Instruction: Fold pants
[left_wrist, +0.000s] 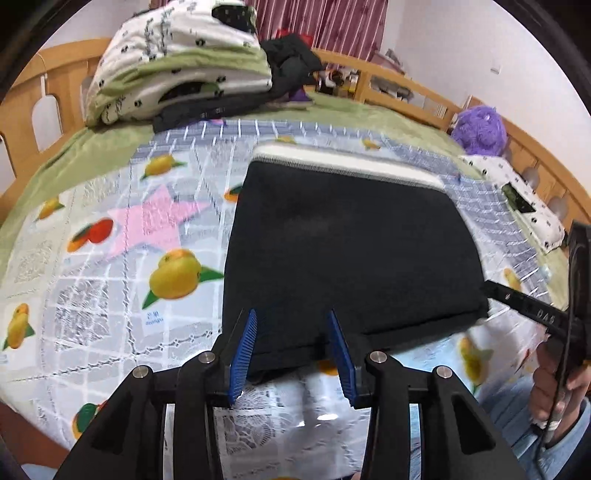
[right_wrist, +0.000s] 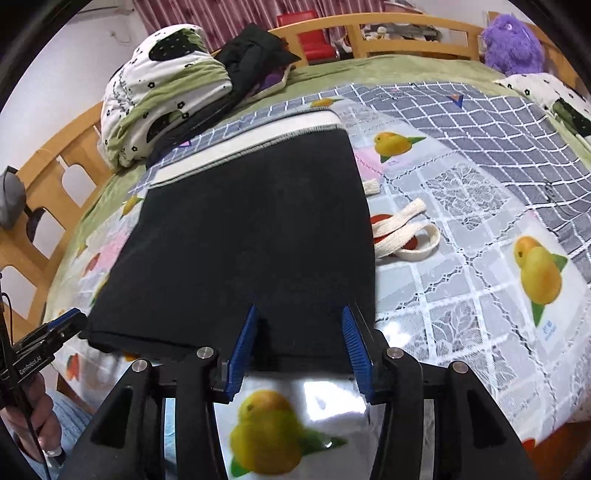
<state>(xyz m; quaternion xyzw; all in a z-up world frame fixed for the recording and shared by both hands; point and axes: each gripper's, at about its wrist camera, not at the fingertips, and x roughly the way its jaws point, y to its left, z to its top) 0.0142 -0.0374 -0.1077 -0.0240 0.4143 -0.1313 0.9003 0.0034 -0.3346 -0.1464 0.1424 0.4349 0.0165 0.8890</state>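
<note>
Black pants (left_wrist: 347, 243) with a white waistband (left_wrist: 347, 164) lie folded into a flat rectangle on the fruit-print bed cover; they also show in the right wrist view (right_wrist: 255, 236). My left gripper (left_wrist: 291, 321) is open, its blue fingers (left_wrist: 243, 350) straddling the near left edge of the pants. My right gripper (right_wrist: 301, 317) is open, its blue fingers (right_wrist: 354, 347) over the near right edge. A white drawstring (right_wrist: 402, 232) trails out on the right side of the pants. Each gripper shows at the edge of the other's view.
A folded floral quilt (left_wrist: 177, 66) and dark clothes (left_wrist: 291, 62) are piled at the head of the bed. A purple plush toy (left_wrist: 480, 129) and a pillow (left_wrist: 517, 199) sit at the right. Wooden rails (right_wrist: 48, 192) surround the bed.
</note>
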